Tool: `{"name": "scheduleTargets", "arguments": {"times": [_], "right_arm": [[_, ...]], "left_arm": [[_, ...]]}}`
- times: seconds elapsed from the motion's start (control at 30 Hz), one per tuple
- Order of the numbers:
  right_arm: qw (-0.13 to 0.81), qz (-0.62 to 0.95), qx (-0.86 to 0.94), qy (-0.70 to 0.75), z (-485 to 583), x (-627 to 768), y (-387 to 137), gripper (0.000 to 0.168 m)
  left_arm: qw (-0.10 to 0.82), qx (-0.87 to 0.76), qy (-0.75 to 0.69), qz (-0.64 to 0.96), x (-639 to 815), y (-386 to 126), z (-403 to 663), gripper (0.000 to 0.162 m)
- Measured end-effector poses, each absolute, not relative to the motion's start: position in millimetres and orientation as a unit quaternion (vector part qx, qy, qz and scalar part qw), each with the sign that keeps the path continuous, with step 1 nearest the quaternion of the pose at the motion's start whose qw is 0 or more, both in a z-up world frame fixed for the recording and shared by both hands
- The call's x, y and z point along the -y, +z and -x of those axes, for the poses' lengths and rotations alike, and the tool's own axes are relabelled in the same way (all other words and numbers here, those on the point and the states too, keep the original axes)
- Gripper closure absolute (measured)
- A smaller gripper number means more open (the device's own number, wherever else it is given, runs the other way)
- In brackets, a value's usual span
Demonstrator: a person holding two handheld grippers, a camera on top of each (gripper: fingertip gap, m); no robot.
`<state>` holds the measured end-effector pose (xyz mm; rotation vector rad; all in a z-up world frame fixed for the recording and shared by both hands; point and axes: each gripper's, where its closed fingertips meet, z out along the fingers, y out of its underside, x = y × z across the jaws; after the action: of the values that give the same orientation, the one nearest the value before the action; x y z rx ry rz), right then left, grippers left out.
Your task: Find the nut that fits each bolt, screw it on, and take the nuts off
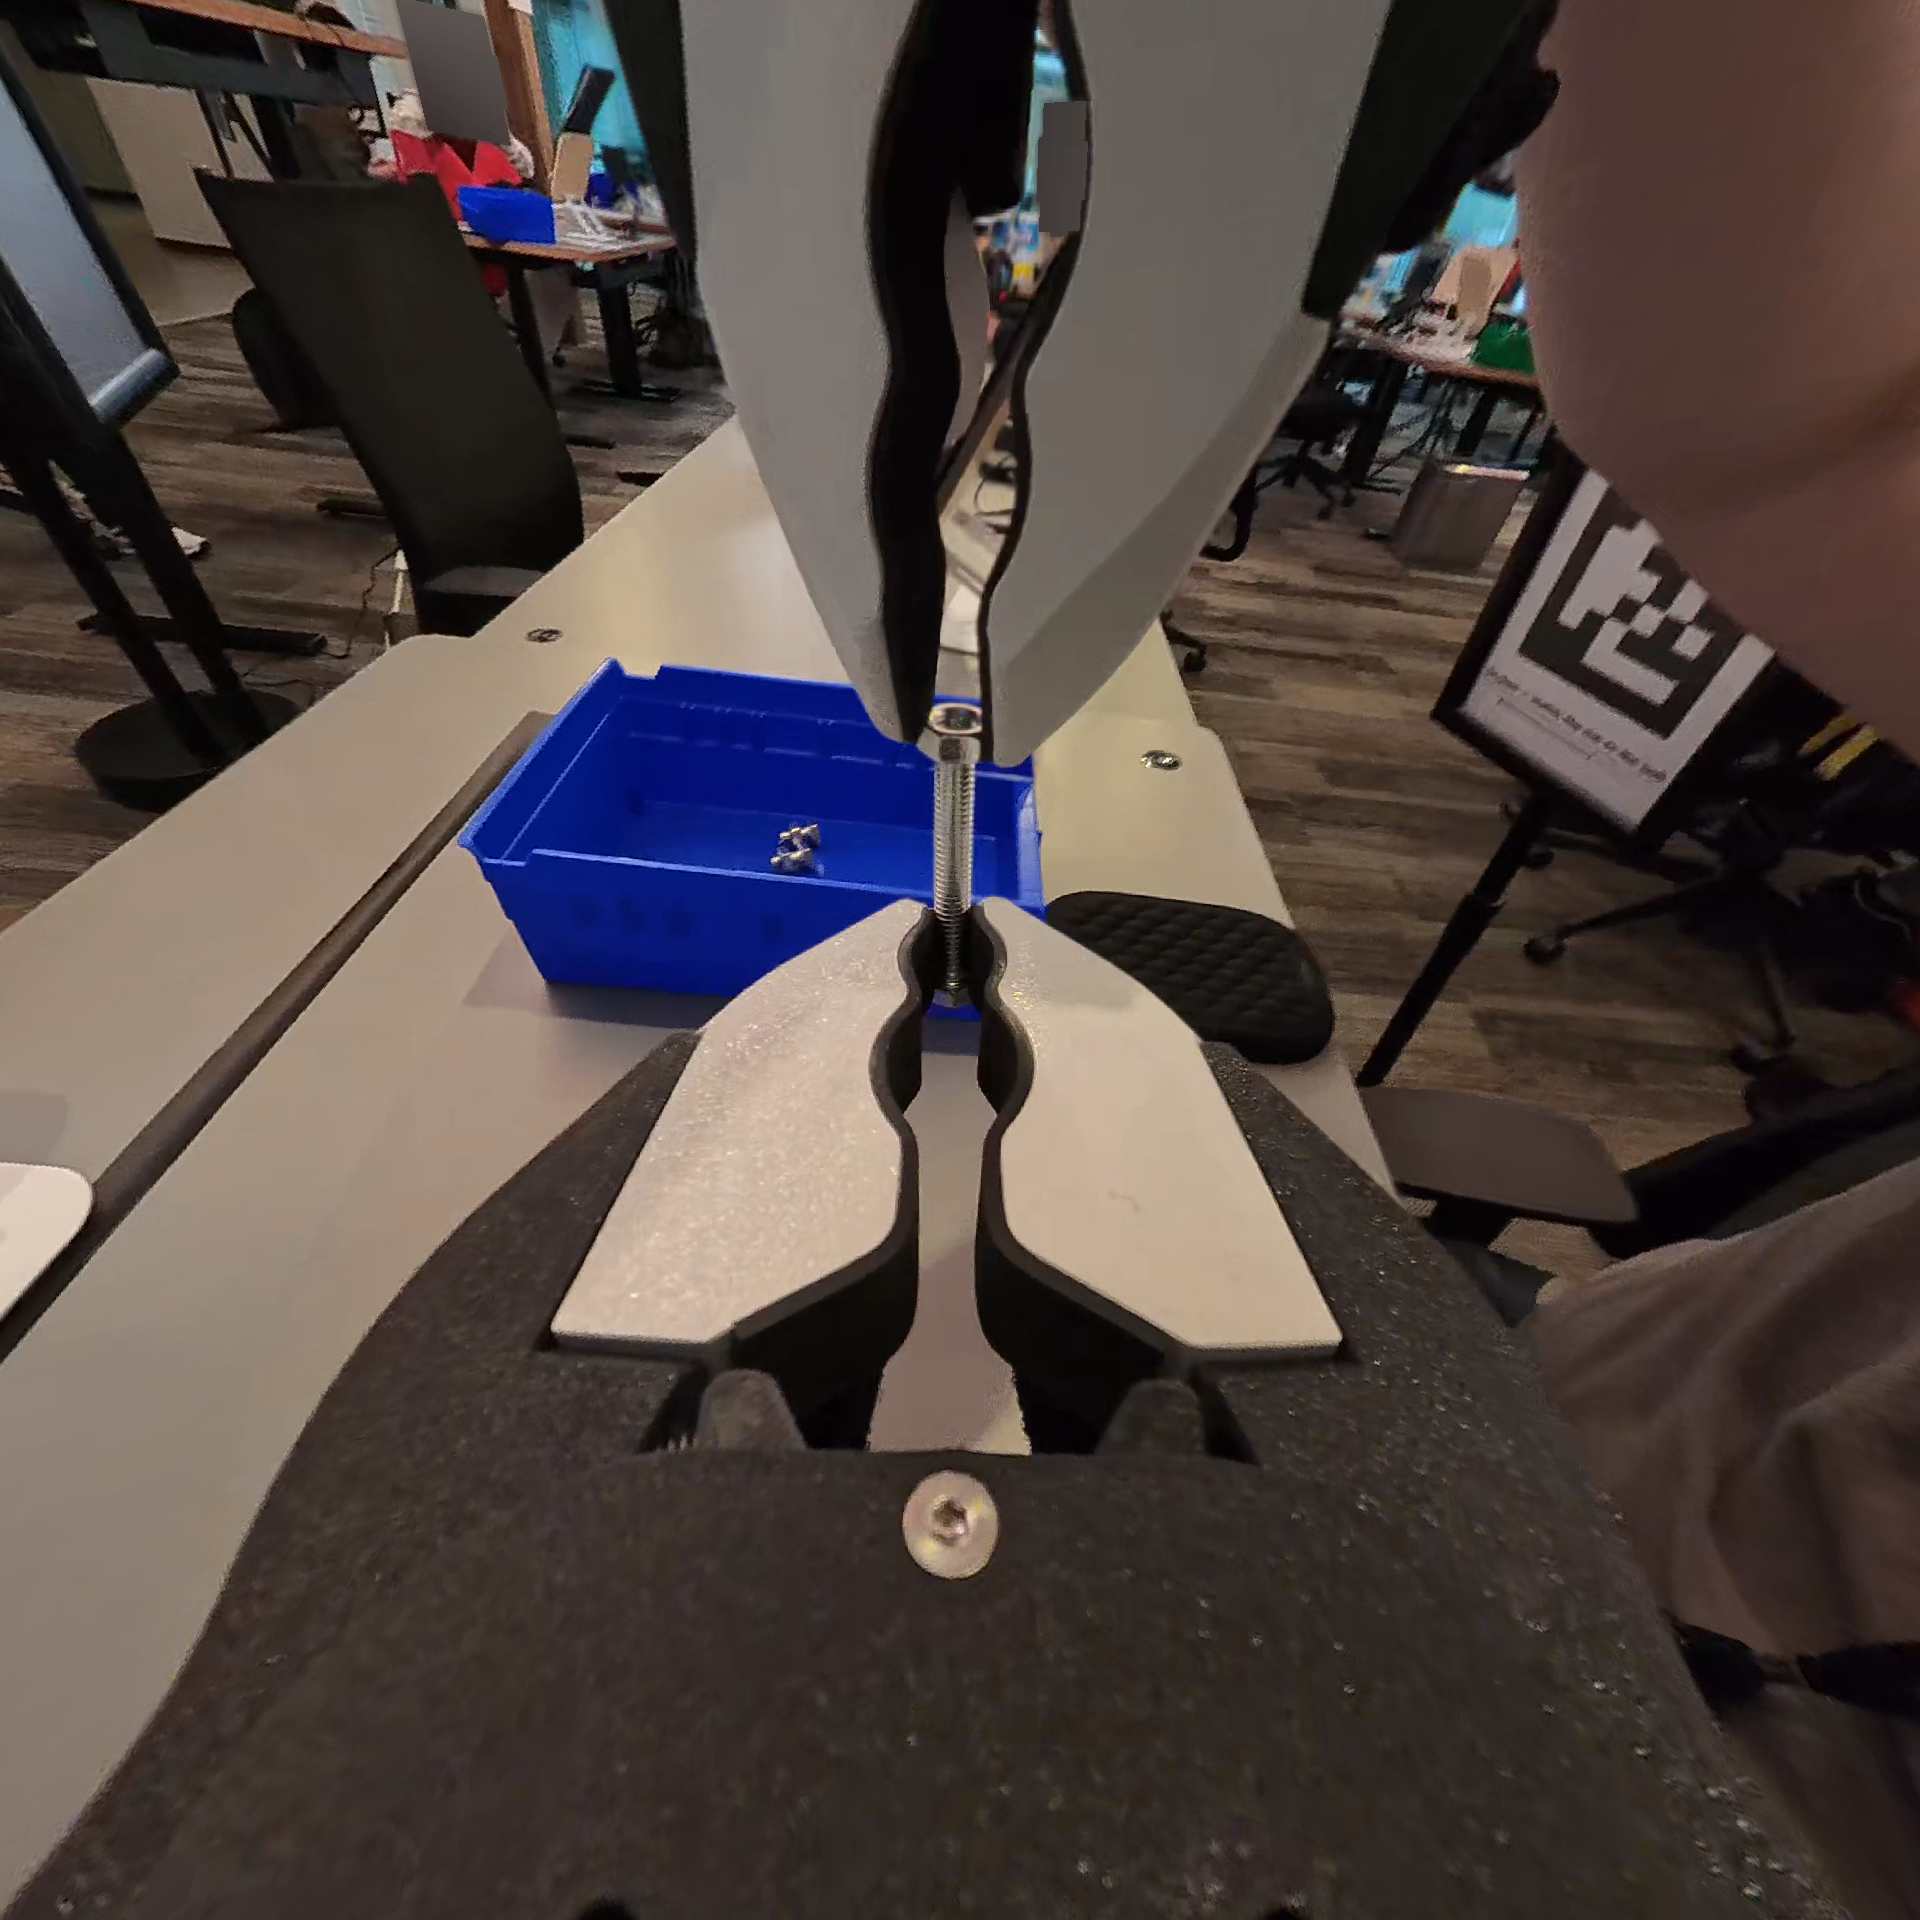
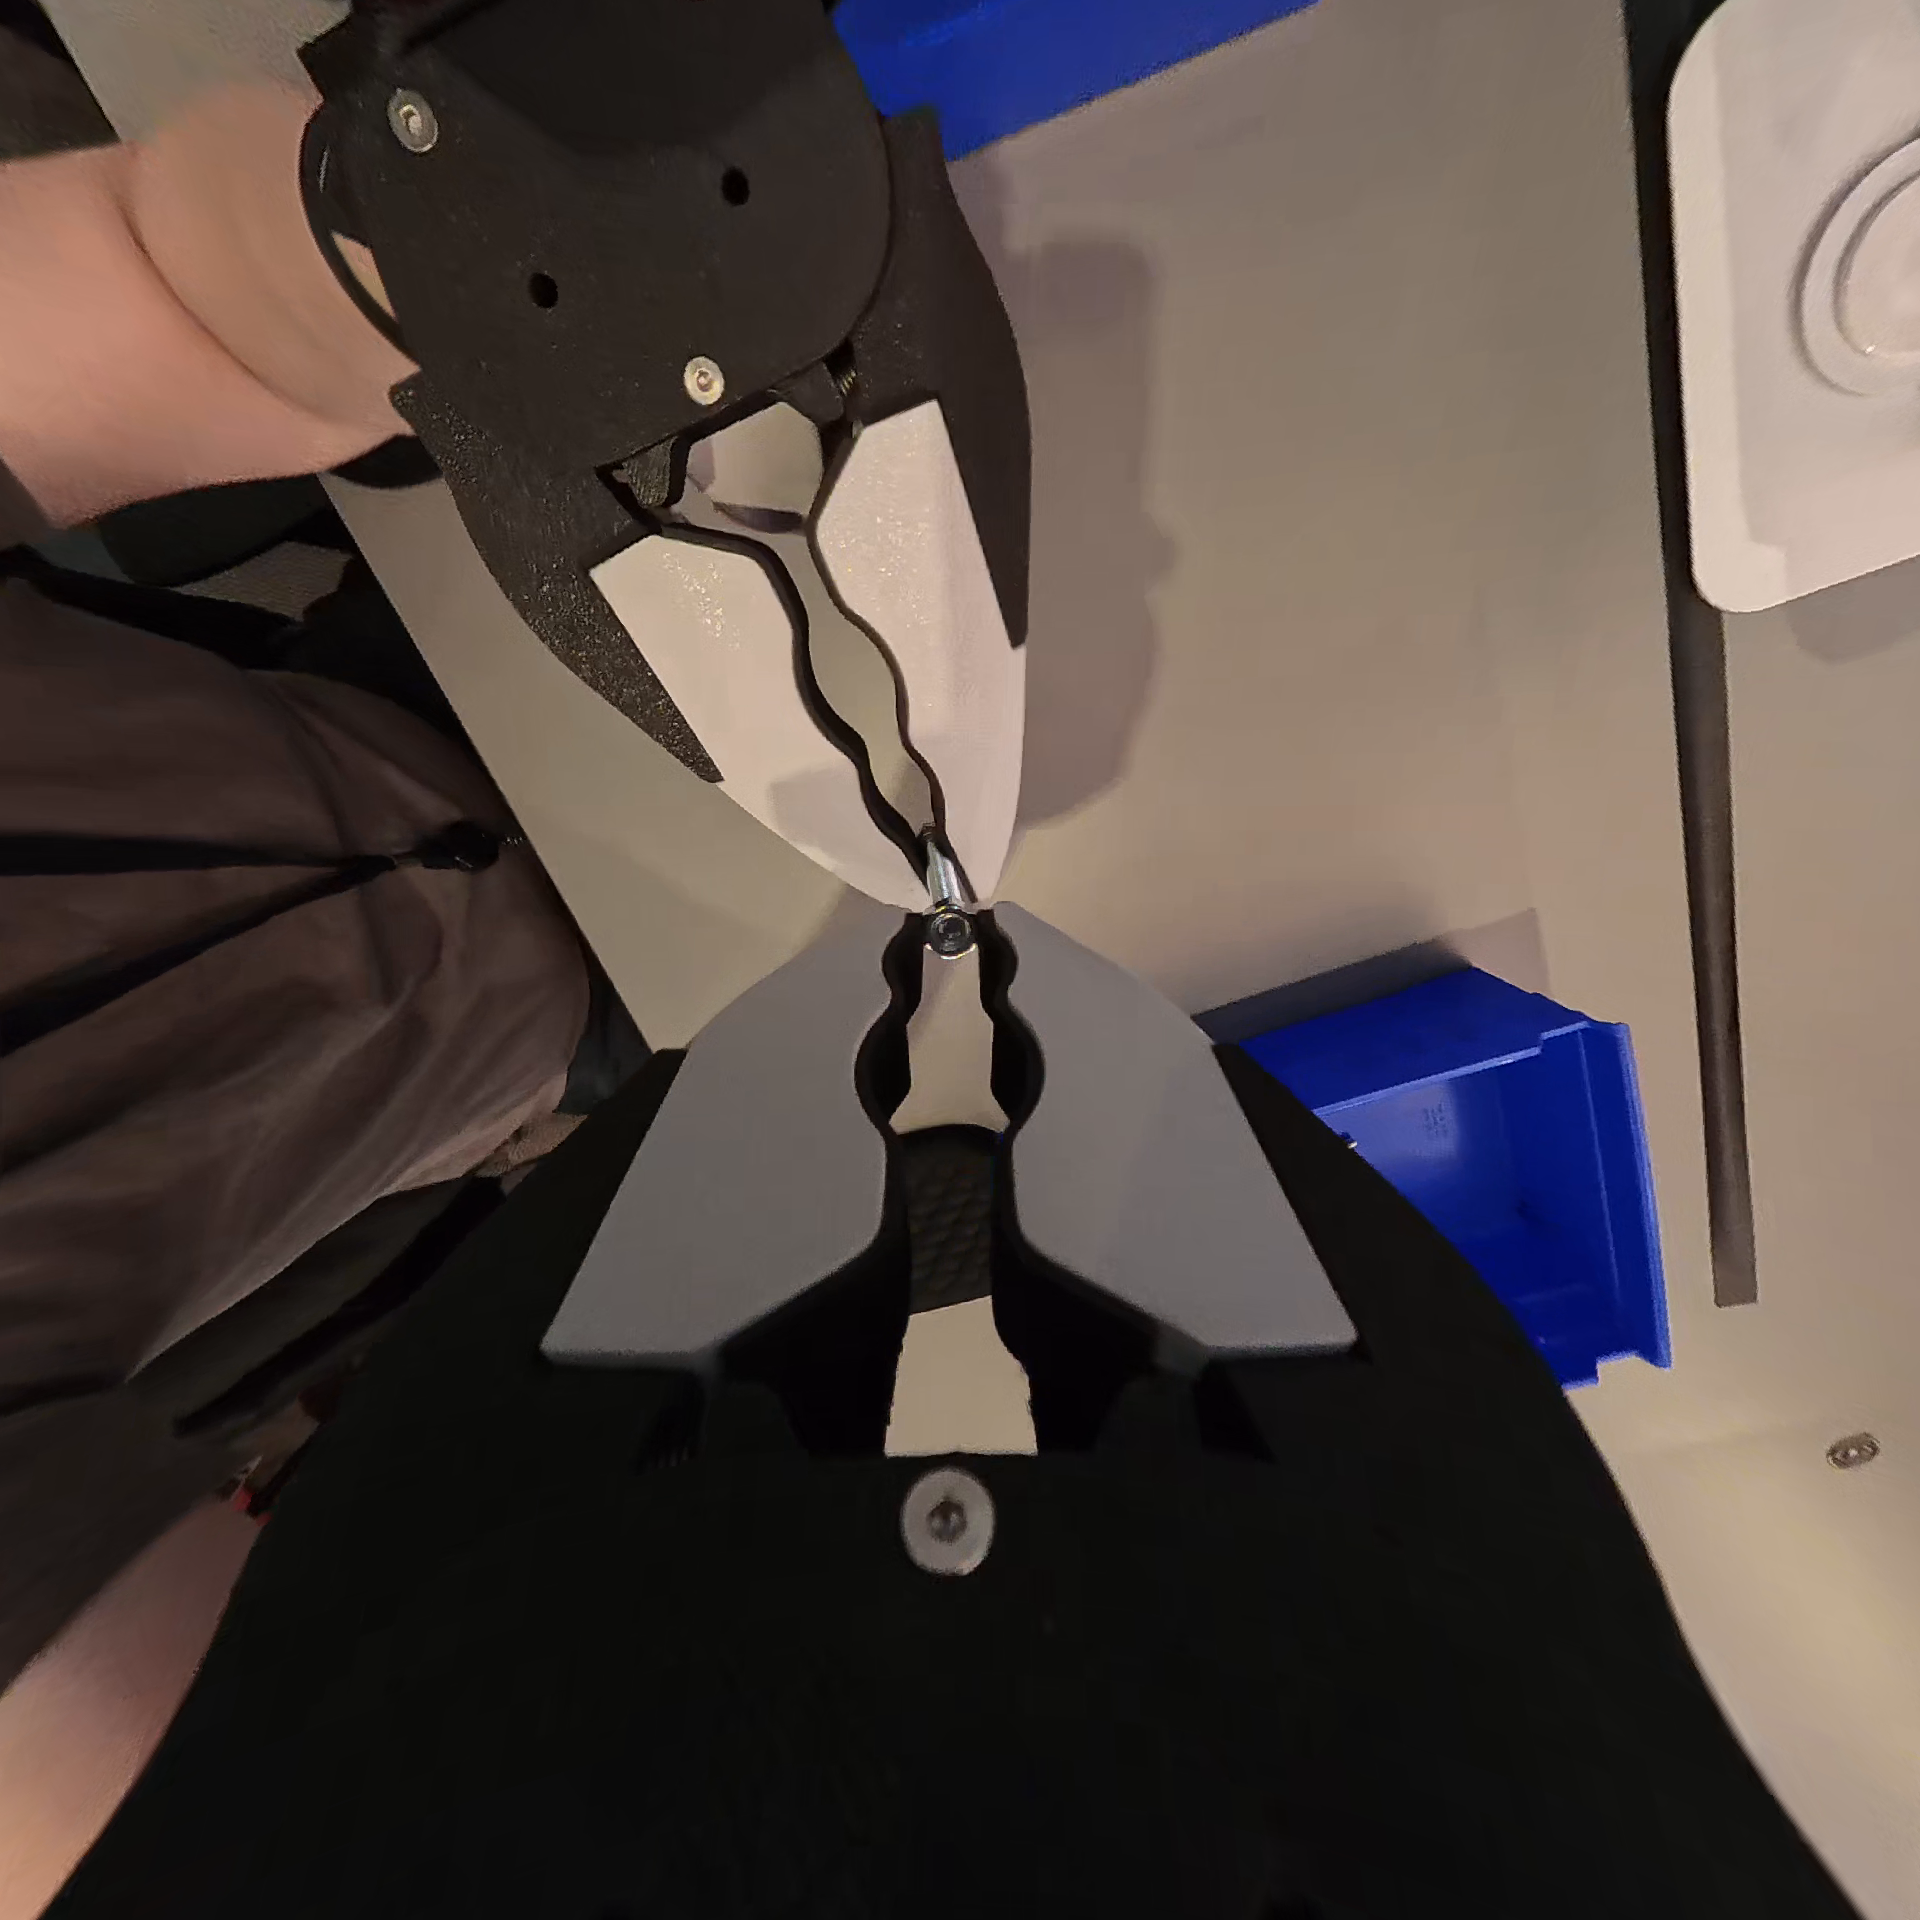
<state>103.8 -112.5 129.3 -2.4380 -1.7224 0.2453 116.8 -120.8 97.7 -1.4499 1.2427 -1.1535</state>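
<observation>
black-and-white coded sign [image 1: 1621,634] on stand, small print unreadable

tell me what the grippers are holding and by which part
One bolt, held at both ends: the left gripper clamps the lower end of its threaded shank, the right gripper pinches its head.

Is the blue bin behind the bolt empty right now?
No. In the left wrist view the blue bin has a few small metal pieces lying on its floor, left of the bolt.

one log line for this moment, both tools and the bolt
left tool: shut on bolt lower end | right tool: shut on bolt head | blue bin: loose hardware inside
</observation>
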Motion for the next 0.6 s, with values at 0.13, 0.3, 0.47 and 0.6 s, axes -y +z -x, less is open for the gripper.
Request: {"name": "scheduleTargets", "arguments": {"times": [0.13,0.3,0.47,0.6], "right_arm": [[0.091,0.822,0.558,0.072,-91,118,143,0.157],[0.100,0.833,0.537,0.088,-79,118,153,0.157],[0.099,0.840,0.528,0.081,-74,115,155,0.156],[0.104,0.855,0.501,0.084,-72,109,155,0.157]], "left_arm": [[0.427,-0.492,-0.490,0.579,128,112,-104,0.157],[0.436,-0.480,-0.496,0.578,129,122,-93,0.157],[0.449,-0.477,-0.476,0.587,125,124,-88,0.157],[0.461,-0.466,-0.463,0.596,118,124,-86,0.157]]}}
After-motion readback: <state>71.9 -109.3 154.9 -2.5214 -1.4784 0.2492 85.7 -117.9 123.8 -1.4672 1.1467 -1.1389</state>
